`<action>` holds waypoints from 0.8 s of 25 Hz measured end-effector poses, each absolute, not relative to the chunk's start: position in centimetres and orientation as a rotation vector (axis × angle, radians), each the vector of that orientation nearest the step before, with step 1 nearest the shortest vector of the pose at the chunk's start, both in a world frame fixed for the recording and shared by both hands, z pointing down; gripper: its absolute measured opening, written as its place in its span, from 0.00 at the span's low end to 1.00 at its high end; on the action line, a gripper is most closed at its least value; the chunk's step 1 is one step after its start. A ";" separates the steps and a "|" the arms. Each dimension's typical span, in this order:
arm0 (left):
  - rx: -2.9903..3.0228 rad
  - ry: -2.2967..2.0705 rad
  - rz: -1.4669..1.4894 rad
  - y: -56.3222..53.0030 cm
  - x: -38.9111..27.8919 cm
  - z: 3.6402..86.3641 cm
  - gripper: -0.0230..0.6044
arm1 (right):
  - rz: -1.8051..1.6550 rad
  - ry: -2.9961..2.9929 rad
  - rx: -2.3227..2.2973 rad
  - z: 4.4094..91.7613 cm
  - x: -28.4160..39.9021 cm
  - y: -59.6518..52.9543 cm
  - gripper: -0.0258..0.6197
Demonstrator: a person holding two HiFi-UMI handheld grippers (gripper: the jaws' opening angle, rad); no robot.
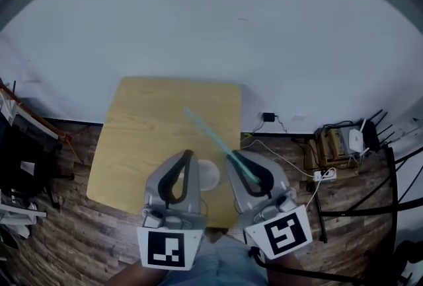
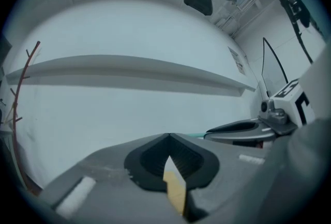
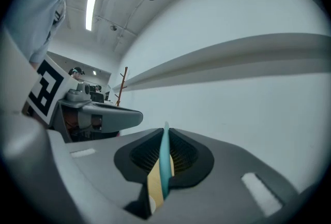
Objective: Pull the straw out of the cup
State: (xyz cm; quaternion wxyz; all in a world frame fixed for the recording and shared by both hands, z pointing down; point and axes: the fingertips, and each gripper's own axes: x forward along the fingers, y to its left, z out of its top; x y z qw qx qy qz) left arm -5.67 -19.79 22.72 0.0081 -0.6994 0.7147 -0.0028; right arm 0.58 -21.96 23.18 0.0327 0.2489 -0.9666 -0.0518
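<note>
A teal straw (image 1: 210,135) is clamped in my right gripper (image 1: 232,159) and sticks out up and to the left over the wooden table (image 1: 152,126). In the right gripper view the straw (image 3: 164,166) runs between the jaws of my right gripper (image 3: 165,132). A white cup (image 1: 209,176) stands on the table below, seen between the two grippers, and the straw is clear of it. My left gripper (image 1: 190,154) is held beside the right one. In its own view my left gripper (image 2: 169,137) has its jaws closed, with only a sliver of table showing through.
Both grippers are well above the table, level, facing a white wall. On the wooden floor at the right lie a power strip (image 1: 324,175), cables and a small box (image 1: 330,143). A dark rack (image 1: 16,159) stands at the left. A person's knees show at the bottom edge.
</note>
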 end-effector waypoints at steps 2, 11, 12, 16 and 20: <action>-2.175 2.213 0.012 -19.8 -5.8 21.8 0.05 | -0.202 -2.981 0.796 22.1 0.6 -21.9 0.10; -2.174 2.158 0.021 -20.5 -6.2 20.4 0.05 | -0.298 -2.962 0.870 20.1 0.2 -22.8 0.10; -2.174 2.156 0.025 -20.6 -6.3 20.3 0.05 | -0.300 -2.959 0.873 20.1 0.0 -22.8 0.09; -2.186 2.150 0.021 -20.7 -6.6 20.4 0.05 | -0.292 -2.954 0.880 20.3 -0.3 -22.9 0.09; -2.189 2.134 0.026 -20.8 -6.7 20.3 0.05 | -0.281 -2.944 0.885 20.5 -0.4 -23.0 0.09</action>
